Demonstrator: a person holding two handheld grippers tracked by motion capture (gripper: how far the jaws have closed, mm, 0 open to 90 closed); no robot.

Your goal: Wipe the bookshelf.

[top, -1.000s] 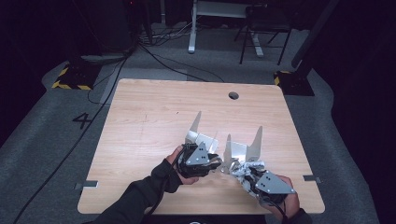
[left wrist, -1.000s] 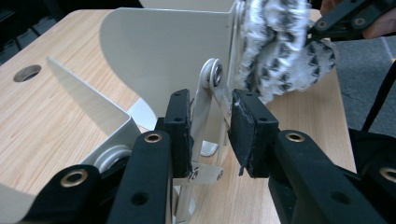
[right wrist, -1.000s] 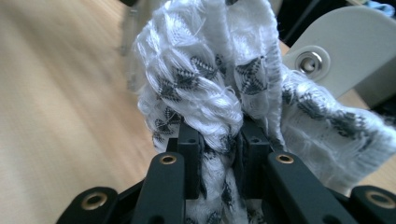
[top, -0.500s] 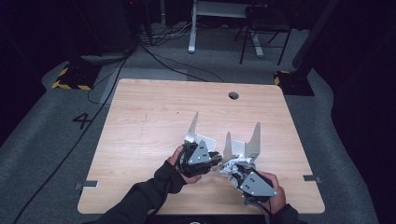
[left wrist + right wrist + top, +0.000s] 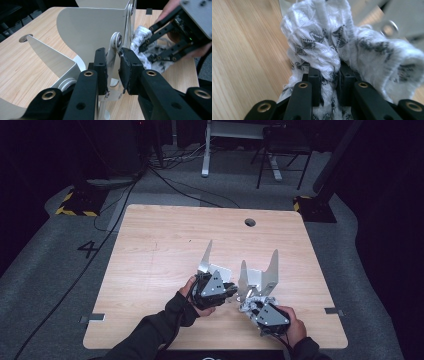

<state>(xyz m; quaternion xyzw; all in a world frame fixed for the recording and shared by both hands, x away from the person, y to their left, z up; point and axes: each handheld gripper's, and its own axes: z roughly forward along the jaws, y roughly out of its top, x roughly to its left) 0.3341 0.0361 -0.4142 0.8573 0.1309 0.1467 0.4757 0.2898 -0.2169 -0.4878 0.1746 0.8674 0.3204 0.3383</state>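
Nearest you, at approx. 5 o'clock on the counter [image 5: 150, 265], your right hand-held gripper [image 5: 250, 306] is clenched on a white cloth w/ dark pattern [image 5: 329, 50]. In the right gripper view the fabric is bunched between both pads and bulges up past them. In the high view the cloth [image 5: 248, 303] sits at the gripper tip, just beside the base of the metal bracket [image 5: 257, 276].

Next, at approx. 6 o'clock, your left hand-held gripper [image 5: 231, 290] grasps a thin upright tab of the bracket [image 5: 100, 32]. In the left gripper view both pads [image 5: 130, 70] sit on either side of that tab; jaws have just been closing on it. The right gripper [image 5: 162, 40] and cloth [image 5: 141, 37] appear beyond, at 2 o'clock in that view, cloth touching the bracket wall.

Farther out, the bracket's two pointed plates stand upright, near the counter's middle. A round cable hole [image 5: 250, 222] lies at 12 o'clock, well apart. Beyond the counter: grey floor [image 5: 60, 265] w/ cables [image 5: 165, 180].
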